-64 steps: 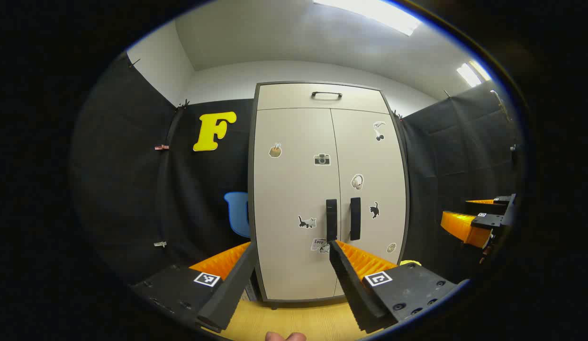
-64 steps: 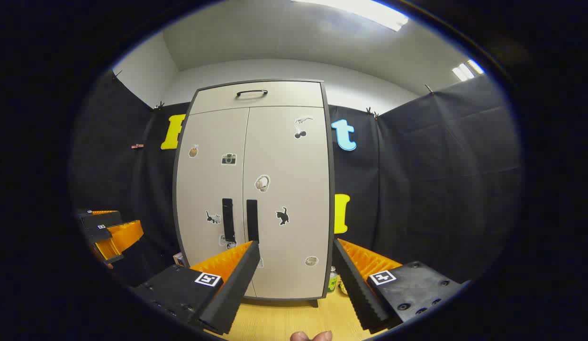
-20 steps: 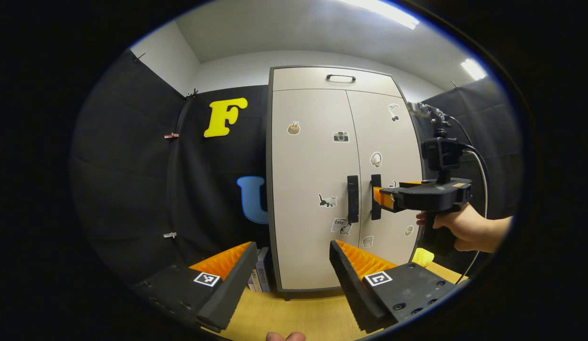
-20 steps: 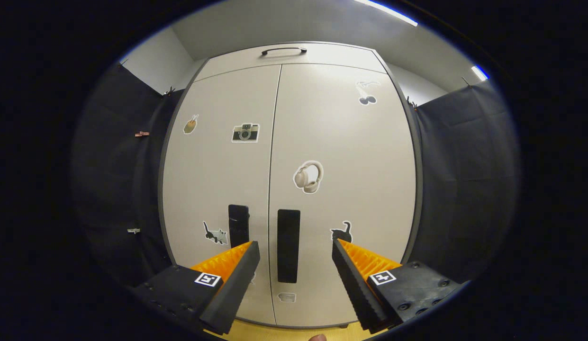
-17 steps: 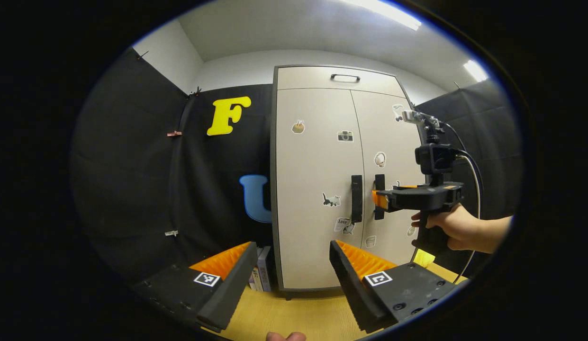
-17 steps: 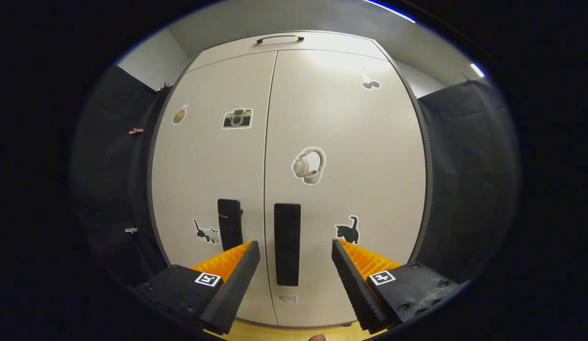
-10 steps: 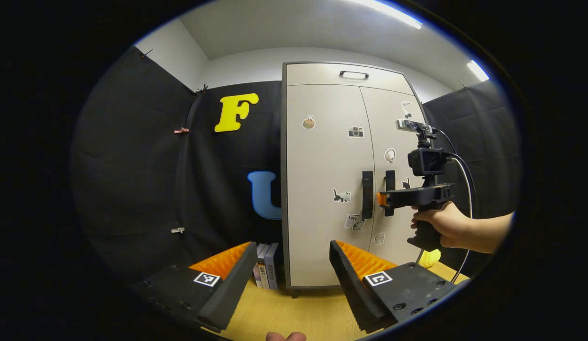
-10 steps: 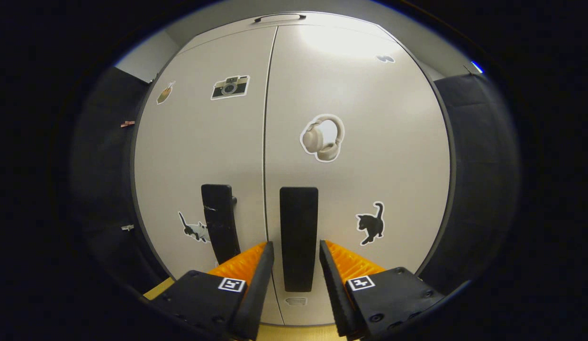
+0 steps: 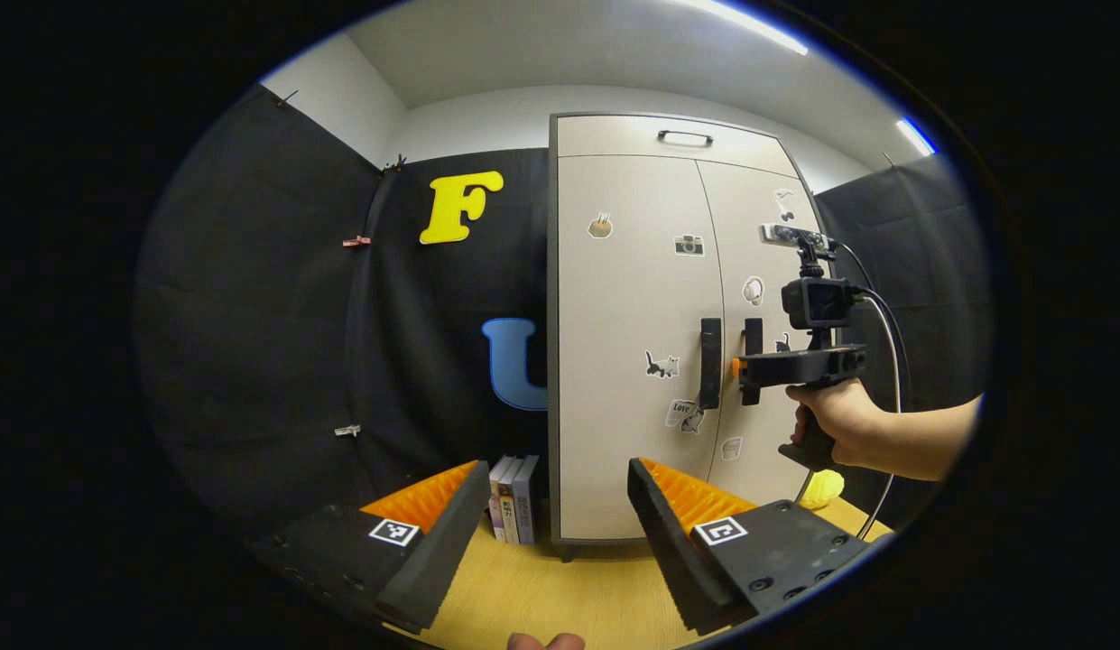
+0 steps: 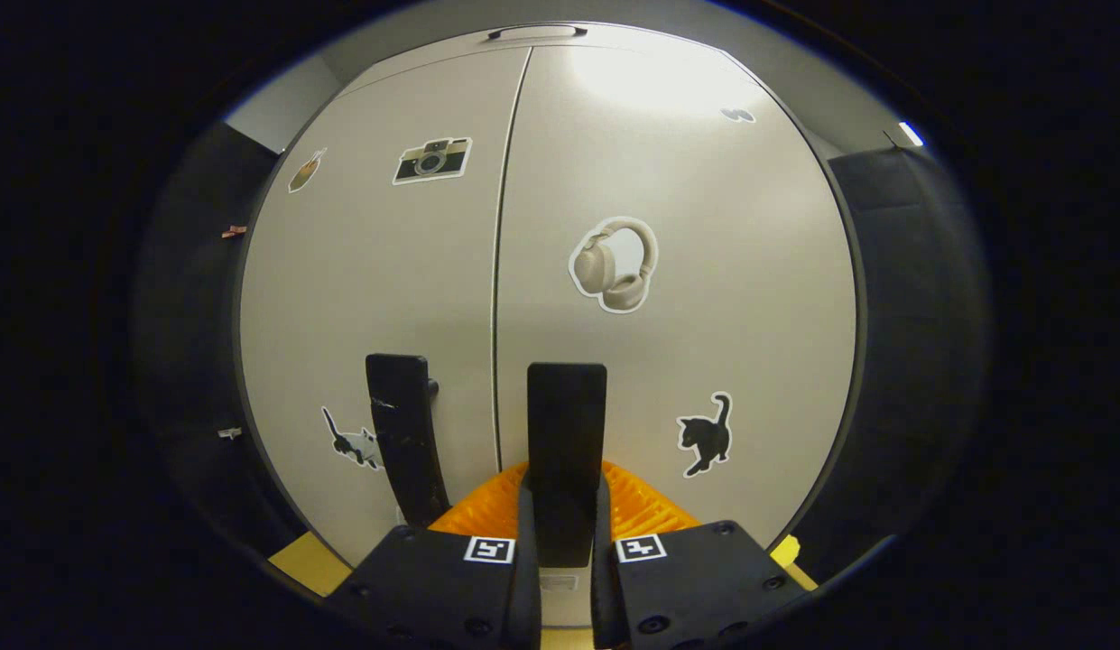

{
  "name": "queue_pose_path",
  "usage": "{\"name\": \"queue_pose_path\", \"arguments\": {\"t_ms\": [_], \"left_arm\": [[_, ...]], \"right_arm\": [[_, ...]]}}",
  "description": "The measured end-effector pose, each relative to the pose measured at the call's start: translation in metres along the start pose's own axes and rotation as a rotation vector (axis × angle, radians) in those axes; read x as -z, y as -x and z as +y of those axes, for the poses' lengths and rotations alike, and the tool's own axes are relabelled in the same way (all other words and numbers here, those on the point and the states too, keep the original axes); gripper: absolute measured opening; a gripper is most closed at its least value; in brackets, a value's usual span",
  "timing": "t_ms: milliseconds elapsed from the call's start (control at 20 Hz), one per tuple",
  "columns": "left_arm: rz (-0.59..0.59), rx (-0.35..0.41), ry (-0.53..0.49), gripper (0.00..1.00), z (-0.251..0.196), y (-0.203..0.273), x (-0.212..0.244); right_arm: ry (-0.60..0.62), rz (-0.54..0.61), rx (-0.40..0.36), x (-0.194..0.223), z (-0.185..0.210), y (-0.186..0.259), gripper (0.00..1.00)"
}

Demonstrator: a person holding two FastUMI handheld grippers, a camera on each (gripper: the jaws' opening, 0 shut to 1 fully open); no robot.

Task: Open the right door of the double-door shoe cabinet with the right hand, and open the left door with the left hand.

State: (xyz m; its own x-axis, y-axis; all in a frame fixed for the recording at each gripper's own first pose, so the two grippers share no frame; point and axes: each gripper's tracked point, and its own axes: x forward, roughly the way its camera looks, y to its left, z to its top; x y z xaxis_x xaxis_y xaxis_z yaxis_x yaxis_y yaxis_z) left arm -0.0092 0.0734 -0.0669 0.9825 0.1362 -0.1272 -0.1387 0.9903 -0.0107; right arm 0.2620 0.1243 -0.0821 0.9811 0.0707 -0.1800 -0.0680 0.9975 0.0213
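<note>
— Where's your right door handle (image 10: 565,424)?
— Upright between your right gripper (image 10: 560,528) fingers, clamped on it; pull toward yourself.
— And the left gripper (image 9: 550,506)?
— Fingers spread wide, left door handle (image 9: 709,363) ahead, rightward, well apart.

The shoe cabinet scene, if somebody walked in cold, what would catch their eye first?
First, the right gripper clamped on the right door handle of the pale shoe cabinet, both doors shut. Next, the headphones sticker above that handle and the black cat sticker to its right. The left gripper hangs open, well back from the cabinet.
</note>
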Motion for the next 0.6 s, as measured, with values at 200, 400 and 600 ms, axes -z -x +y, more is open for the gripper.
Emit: {"name": "queue_pose_path", "arguments": {"t_ms": [200, 400, 600], "left_arm": [[-0.004, -0.008, -0.008, 0.95, -0.002, 0.002, -0.002], [0.003, -0.011, -0.012, 0.95, -0.008, 0.007, -0.001], [0.005, -0.015, -0.028, 0.95, -0.013, 0.012, -0.003]], "right_arm": [[0.016, -0.021, -0.005, -0.002, -0.002, 0.014, 0.19], [-0.021, -0.04, -0.06, -0.007, -0.008, 0.029, 0.19], [-0.076, -0.023, -0.122, -0.011, -0.017, 0.044, 0.19]]}}
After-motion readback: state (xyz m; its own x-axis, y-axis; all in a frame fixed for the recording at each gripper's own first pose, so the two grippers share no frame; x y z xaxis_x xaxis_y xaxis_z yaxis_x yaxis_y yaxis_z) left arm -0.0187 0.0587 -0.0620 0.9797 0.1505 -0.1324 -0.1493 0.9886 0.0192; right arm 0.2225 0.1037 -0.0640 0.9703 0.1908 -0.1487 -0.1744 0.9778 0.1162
